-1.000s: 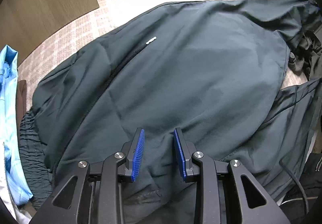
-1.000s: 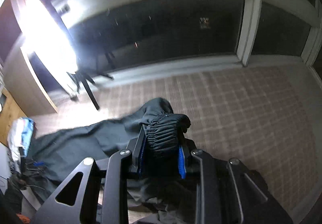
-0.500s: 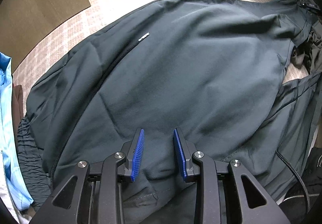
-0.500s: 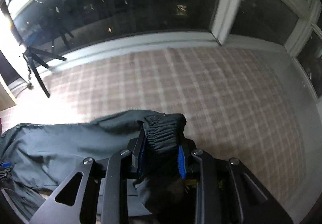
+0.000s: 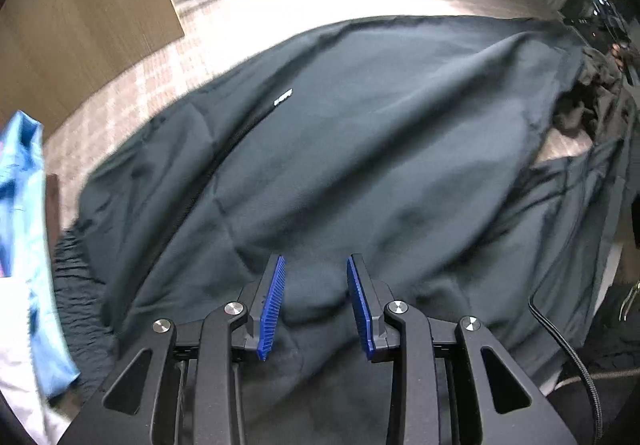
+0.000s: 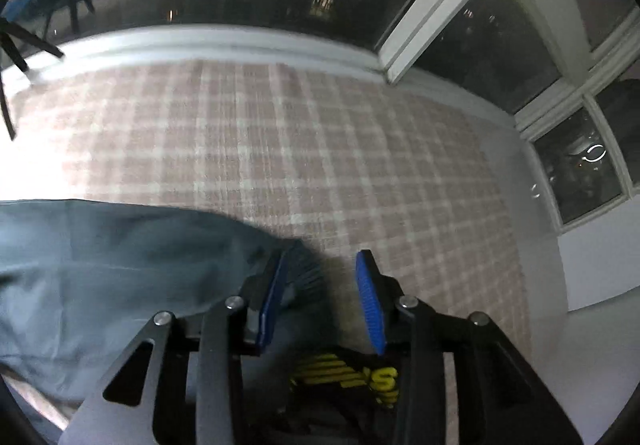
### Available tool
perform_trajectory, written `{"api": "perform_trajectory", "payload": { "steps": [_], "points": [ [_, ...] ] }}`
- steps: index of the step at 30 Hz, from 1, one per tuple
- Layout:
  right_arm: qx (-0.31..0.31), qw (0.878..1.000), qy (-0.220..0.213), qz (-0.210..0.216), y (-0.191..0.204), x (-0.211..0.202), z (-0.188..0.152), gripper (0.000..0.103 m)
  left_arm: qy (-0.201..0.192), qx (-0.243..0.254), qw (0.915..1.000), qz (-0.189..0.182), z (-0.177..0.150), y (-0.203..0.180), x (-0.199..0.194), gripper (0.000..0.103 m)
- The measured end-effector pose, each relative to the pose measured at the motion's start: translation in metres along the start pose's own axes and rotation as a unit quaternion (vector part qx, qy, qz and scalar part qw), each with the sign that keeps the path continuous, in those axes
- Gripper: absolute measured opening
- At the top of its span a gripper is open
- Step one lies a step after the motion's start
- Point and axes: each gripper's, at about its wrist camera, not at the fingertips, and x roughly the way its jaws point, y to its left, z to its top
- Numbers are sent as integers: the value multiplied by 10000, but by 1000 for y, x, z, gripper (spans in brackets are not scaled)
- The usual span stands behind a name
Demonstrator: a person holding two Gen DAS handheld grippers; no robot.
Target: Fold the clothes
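Two views show the same dark jacket (image 5: 360, 149), spread over the checked mat (image 5: 168, 85) on the floor.

From the left wrist, the left gripper (image 5: 316, 301) stands with its blue pads apart, and a soft fold of the jacket rises between them. The pads do not press it, so I judge the fabric is not held. If this gripper lifts now, the fold can slip out and the jacket stays crooked. A black cable (image 5: 568, 357) lies near on the right (it may catch the cloth). A light blue garment (image 5: 28, 229) lies at the left edge.

From the right wrist, the right gripper (image 6: 320, 293) has its jaws wide apart. The ribbed cuff (image 6: 304, 269) touches only the left pad and is free. It may spring back and undo the sleeve fold. Below lies a black garment with yellow print (image 6: 360, 377), which the sleeve could drag along.
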Motion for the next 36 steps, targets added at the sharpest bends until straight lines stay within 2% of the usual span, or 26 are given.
{"api": "perform_trajectory", "payload": {
  "steps": [2,3,4,8,11,14,18,21,23,27,28,29,30,32,36],
  "points": [
    [274,9990,-265,244,-16,-38,-16,46,-141,96,9998,71,-8,-4,-19,33],
    [368,9984,-244,356,-19,-46,-33,55,-205,117,9997,108,-16,-2,-29,34],
    [462,9976,-223,469,-22,-54,-51,60,-261,135,9995,146,-22,-3,-37,35],
    [834,9922,-140,918,-34,-85,-121,60,-396,99,9990,187,-57,5,-63,35],
    [1112,9858,-76,1253,-43,-109,-173,60,-287,124,9995,65,-87,7,-65,35],
    [1390,9779,-10,1564,-51,-130,-224,60,-116,223,9997,-13,-100,-3,-58,35],
    [1718,9697,-46,1734,-37,-127,-234,60,-136,428,9989,-149,-102,-21,-58,35],
    [1662,9677,-68,1895,-11,-130,-219,60,-222,622,9975,-261,-101,-34,-63,35],
    [1533,9738,141,1676,8,-123,-208,60,-266,734,9965,-297,-103,-41,-66,35],
    [1649,9740,708,1385,21,-92,-197,60,-289,761,9959,-390,-110,-45,-66,35],
    [1713,9716,759,1448,19,-84,-198,55,-274,750,9960,-391,-111,-44,-65,35],
    [1725,9721,758,1399,17,-79,-200,43,-260,739,9962,-391,-113,-43,-64,35],
    [1746,9719,759,1385,15,-75,-204,14,-251,735,9962,-396,-114,-43,-63,35],
    [1896,9644,671,1718,4,-79,-217,12,-243,740,9961,-413,-116,-41,-63,35],
    [2082,9576,289,1969,-21,-111,-247,9,-219,748,9960,-434,-117,-39,-63,35]
  ]
}}
